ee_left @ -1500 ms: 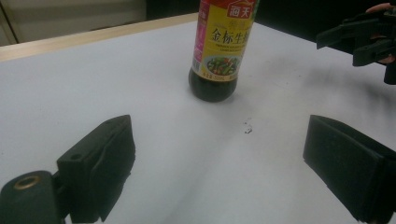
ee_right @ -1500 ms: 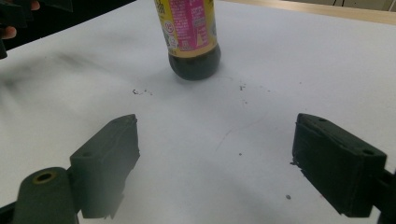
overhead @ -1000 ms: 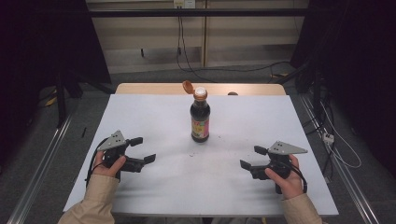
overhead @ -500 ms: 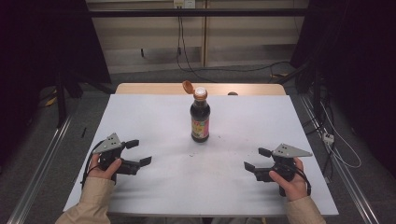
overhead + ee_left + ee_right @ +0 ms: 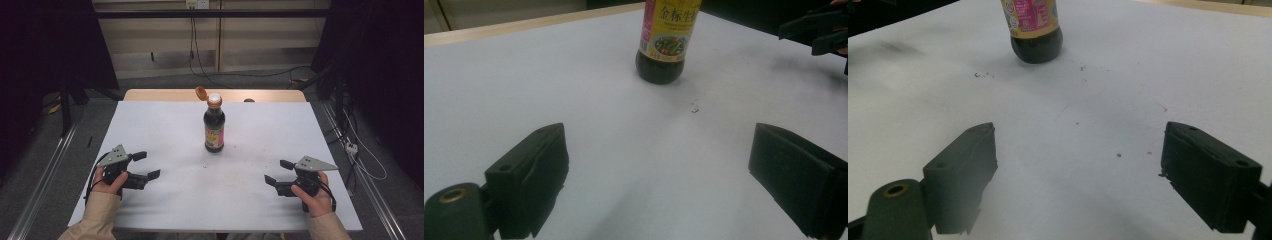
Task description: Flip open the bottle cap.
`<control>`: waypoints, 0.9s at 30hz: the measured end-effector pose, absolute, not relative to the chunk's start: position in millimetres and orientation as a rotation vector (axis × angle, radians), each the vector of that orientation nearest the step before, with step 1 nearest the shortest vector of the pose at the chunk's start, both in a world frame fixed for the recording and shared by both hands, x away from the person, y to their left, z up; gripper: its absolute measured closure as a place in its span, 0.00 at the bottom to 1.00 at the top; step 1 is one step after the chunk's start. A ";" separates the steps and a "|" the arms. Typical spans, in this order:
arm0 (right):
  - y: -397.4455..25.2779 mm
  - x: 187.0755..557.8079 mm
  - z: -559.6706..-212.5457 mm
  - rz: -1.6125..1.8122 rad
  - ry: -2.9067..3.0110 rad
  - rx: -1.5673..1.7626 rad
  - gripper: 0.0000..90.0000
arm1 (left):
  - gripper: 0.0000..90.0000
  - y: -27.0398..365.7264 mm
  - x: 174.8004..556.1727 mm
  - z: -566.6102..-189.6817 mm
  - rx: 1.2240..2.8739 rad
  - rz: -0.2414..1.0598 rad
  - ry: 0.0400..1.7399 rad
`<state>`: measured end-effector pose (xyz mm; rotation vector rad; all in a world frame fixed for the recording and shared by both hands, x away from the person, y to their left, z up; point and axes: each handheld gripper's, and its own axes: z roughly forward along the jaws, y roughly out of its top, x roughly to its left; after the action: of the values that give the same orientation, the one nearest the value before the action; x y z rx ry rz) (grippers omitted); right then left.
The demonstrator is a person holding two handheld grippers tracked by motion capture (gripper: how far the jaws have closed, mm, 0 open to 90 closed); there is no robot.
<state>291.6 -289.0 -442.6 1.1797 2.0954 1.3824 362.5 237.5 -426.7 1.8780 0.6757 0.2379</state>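
Since the earlier frames both grippers have drawn back toward the person and outward, away from the bottle, which stands where it did.

Nearest, at about 7 o'clock on the surface (image 5: 170, 210), the left gripper (image 5: 145, 165) sits in the person's left hand (image 5: 107, 181), its blocky black fingers (image 5: 531, 175) spread wide with nothing between them. At about 5 o'clock the right gripper (image 5: 279, 172), held in the right hand (image 5: 312, 195), also has its fingers (image 5: 965, 170) spread apart and empty. Each carries a grey three-cornered plate on top.

The surface is a matte white sheet, marked by a few dark specks (image 5: 983, 75) near the bottle's base.

Farther off, toward 12 o'clock of centre, the bottle (image 5: 214, 127) stands upright, well apart from both grippers. It is a rounded clear bottle holding a dark, nearly black liquid, with a colourful label (image 5: 669, 27) printed in Chinese characters. Its orange flip cap (image 5: 201, 93) is hinged open, tipped to the left of the neck.
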 end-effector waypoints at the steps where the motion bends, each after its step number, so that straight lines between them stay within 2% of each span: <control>1: -289.7 291.1 -442.8 1.380 2.096 1.177 0.16 | 0.10 237.8 362.0 -426.8 1.877 0.237 0.678; 27: -298.4 283.0 -445.4 1.364 2.093 1.177 0.16 | 0.10 238.1 360.4 -429.1 1.893 0.236 0.667</control>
<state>283.0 -298.4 -445.4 1.1772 2.0930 1.3645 360.4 238.1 -429.1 1.8935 0.6674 0.2359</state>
